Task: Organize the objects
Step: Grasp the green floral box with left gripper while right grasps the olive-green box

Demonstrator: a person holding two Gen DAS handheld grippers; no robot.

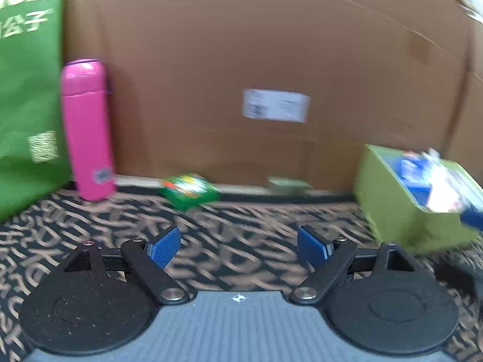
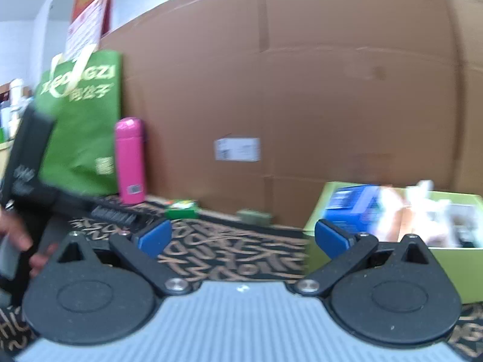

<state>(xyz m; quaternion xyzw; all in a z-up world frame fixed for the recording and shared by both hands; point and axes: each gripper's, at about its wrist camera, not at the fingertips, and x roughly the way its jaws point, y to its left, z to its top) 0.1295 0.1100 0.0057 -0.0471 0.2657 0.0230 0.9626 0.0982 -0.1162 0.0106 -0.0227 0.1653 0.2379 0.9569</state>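
Presently, taking the big cardboard carton (image 1: 256,60) as the landmark, the lot reads as follows.

Item: patterned cloth (image 1: 241,220), black with tan lettering, spread in front of the carton and bearing everything below.

Item: pink flask (image 1: 86,129), upright, capped, a small label low on its body; it stands close to the carton's left end, just beside a green shopping bag (image 1: 27,90) with pale lettering, which stands further left.

Item: small green packet (image 1: 190,191) with bright print, lying flat at the foot of the carton, left of centre.

Item: small dull-green box (image 1: 286,185), lying against the foot of the carton near its middle; too blurred to identify further.

Item: white shipping label (image 1: 276,105), stuck on the carton's face about mid-height.

Item: lime-green open box (image 1: 401,211), set before the carton's right end, holding a blue carton (image 2: 353,202) and pale packets that are smeared beyond reading.

Item: left gripper (image 1: 238,249), blue pads spread wide apart, nothing between them, hanging over the cloth short of the carton.

Item: right gripper (image 2: 243,236), blue pads likewise wide apart and empty; its right pad shows in front of the lime-green box's near corner, though whether it touches cannot be told.

Item: a person's hand (image 2: 21,241), at the far left edge of the right wrist view, around the dark handle of the other gripper.
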